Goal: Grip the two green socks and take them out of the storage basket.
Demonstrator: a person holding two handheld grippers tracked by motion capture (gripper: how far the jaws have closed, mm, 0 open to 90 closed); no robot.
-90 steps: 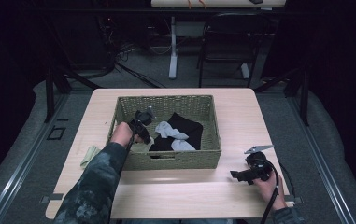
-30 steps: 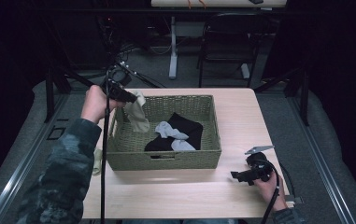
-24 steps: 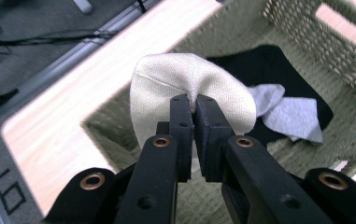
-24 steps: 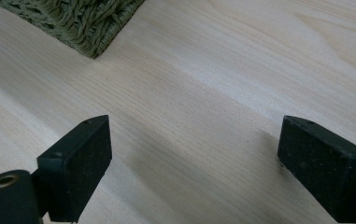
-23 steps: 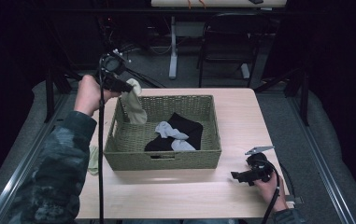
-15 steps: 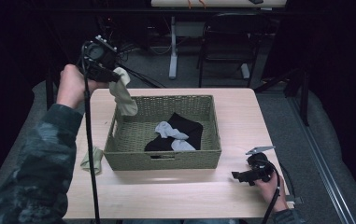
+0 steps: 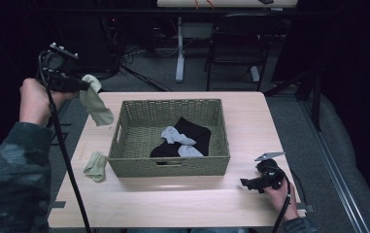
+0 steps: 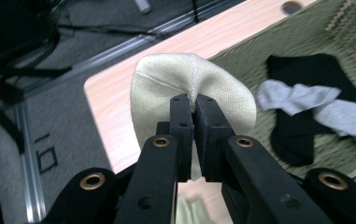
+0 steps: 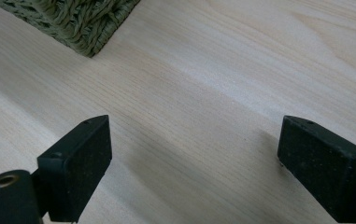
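Note:
High above the table's far left corner, my left gripper (image 7: 83, 86) is shut on a pale green sock (image 7: 95, 102) that hangs down from it. In the left gripper view the sock (image 8: 164, 88) bulges around the closed jaws of the left gripper (image 8: 194, 105). A second pale green sock (image 7: 95, 166) lies on the table left of the woven basket (image 7: 139, 116). Inside the basket lie a black sock (image 7: 194, 131) and grey socks (image 7: 175, 136). My right gripper (image 7: 244, 183) rests open on the table at the front right; its pads (image 9: 80, 158) stand wide apart over bare wood.
The light wooden table (image 7: 260, 121) carries the green woven basket in its middle, whose corner (image 9: 80, 23) shows ahead of the right gripper. Beyond the table are a dark chair (image 7: 241, 48), a white table leg (image 7: 179, 48) and floor cables.
The left gripper took the pale green sock out of the basket, lifted it and carried it up and to the left, beyond the table's corner. The right gripper has stayed put.

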